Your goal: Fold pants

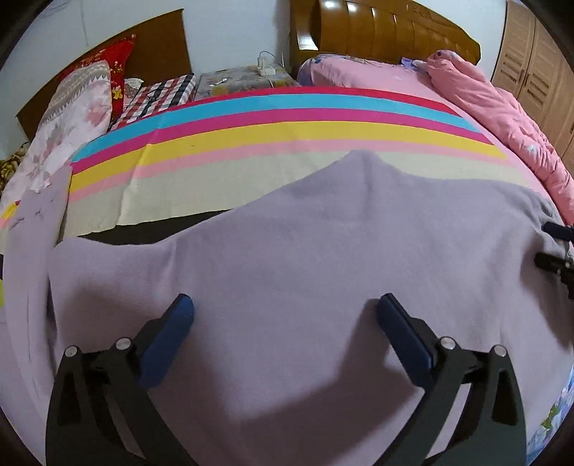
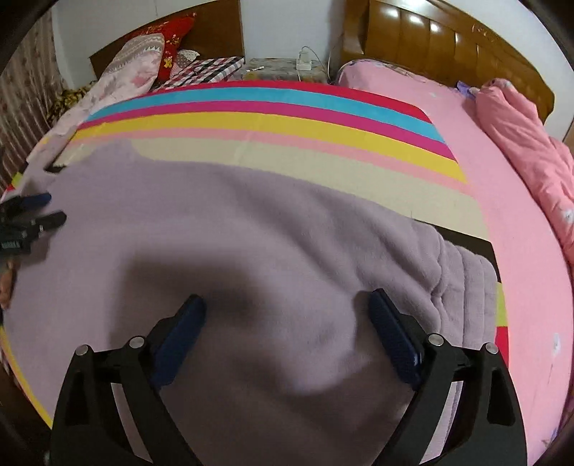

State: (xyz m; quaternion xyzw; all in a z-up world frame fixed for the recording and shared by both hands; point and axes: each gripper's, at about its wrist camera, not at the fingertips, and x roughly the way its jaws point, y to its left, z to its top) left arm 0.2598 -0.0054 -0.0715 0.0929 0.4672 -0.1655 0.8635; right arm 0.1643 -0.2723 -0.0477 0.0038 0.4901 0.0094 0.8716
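Note:
Soft lilac fleece pants [image 1: 305, 258] lie spread flat on a rainbow-striped sheet [image 1: 251, 132] on the bed. In the left wrist view my left gripper [image 1: 285, 308] hovers over the cloth with its blue pads wide apart and nothing between them. The right wrist view shows the same pants [image 2: 222, 229], with the ribbed waistband [image 2: 466, 283] bunched at the right. My right gripper [image 2: 287, 304] stands open above the fabric, empty. Each gripper shows at the edge of the other's view: the right gripper [image 1: 554, 247] and the left gripper [image 2: 39, 211].
A pink quilt [image 1: 502, 118] is heaped along the bed's right side by a wooden headboard [image 1: 387, 32]. Pillows [image 1: 75, 104] and a checked cloth [image 1: 158, 93] lie at the far left. A wardrobe [image 1: 534, 68] stands at the right.

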